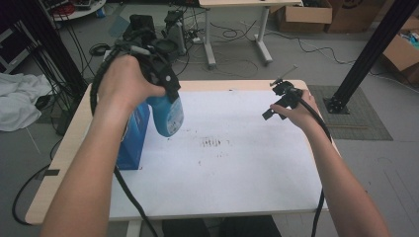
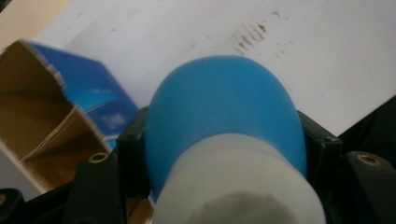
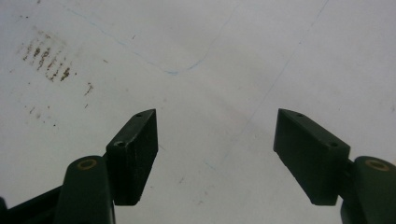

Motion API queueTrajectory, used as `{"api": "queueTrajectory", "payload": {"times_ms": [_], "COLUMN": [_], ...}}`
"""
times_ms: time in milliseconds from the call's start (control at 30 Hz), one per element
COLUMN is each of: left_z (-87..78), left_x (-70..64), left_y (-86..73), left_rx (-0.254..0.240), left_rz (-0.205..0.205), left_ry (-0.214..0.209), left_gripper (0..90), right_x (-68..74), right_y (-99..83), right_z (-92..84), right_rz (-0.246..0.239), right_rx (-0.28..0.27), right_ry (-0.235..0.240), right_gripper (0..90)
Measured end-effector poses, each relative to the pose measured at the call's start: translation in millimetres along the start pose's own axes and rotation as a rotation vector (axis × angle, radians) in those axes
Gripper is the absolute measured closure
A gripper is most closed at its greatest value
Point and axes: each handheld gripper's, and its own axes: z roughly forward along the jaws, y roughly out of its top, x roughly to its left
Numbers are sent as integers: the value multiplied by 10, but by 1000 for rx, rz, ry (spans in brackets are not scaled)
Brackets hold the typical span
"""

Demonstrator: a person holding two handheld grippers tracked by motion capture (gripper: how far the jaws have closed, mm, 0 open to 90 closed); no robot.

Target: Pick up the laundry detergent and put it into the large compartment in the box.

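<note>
While left tongs pinch the blue bottle, right tongs (spread) hover over bare sheet.

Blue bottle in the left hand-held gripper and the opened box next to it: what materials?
Blue bottle: looks like matte plastic, smooth and evenly coloured with a soft sheen; its white cap seems plastic too. Blue box: printed cardboard, with a brown raw inside and a ragged torn edge at the opening. The left hand-held gripper is clamped on the bottle.
</note>
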Motion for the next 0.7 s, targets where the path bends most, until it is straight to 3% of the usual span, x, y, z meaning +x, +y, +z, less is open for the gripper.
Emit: {"api": "queueTrajectory", "payload": {"times_ms": [167,333,600,700], "left_z": [-191,-330,-405,-390], "left_x": [329,660,1020,1069], "left_y": [-169,-368,-642,-679], "left_rx": [-24,-28,-25,-19], "left_rz": [-159,-273,-399,-409], "left_ry": [20,46,86,83], "left_gripper": [363,364,366,367], "right_x": [-9,-23,-50,-53], "right_y": [-7,-15,-24,-25], "right_z": [-6,-23,-34,-37], "right_rz": [1,4,10,9], "right_rx": [-2,-7,-8,-11], "right_ry": [0,1,-1,-1], "right_gripper": [308,308,308,308]}}
